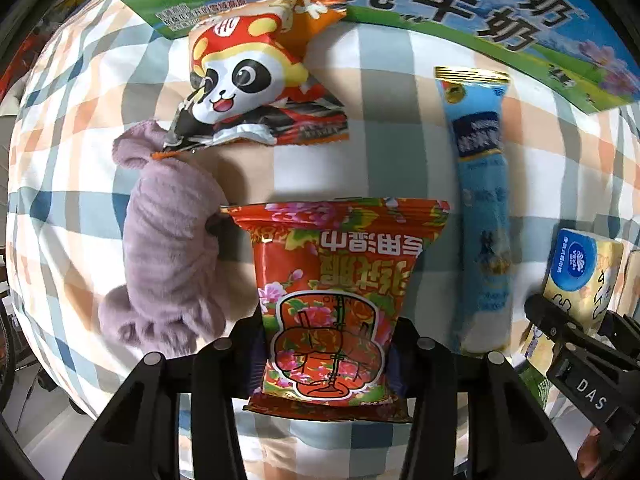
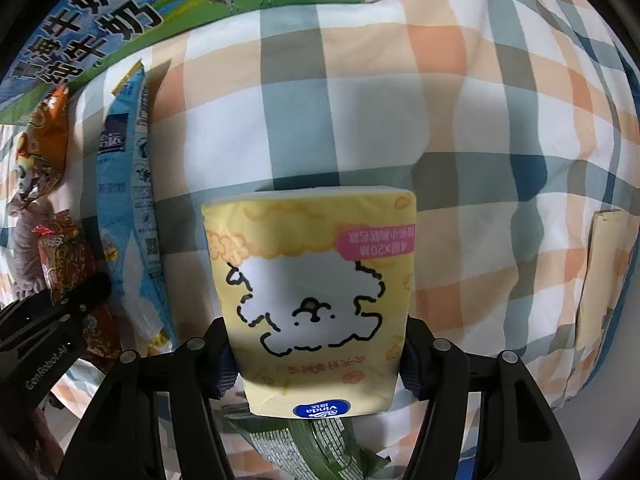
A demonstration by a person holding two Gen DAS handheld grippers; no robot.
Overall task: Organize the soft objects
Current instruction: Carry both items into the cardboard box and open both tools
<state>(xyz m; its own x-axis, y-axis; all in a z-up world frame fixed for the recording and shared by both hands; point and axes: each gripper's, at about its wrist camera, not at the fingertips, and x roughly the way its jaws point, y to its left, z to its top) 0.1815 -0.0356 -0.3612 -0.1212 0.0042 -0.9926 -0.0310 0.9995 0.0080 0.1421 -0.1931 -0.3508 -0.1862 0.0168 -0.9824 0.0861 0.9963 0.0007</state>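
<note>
the left claw is seen pinching the red floral wet-wipe pack by its lower sides, above the checked cloth; the right claw is pinching the yellow tissue pack likewise. a row is formed beyond by the purple plush cloth, the panda snack bag and the long blue pack, before the milk carton. each pack is best lowered flat into a free gap of the row, edges squared to its neighbours, and released only once it is resting on the cloth, so that soft packaging is not crushed or dragged.

Black gripper, silver screws, blue pads
</note>
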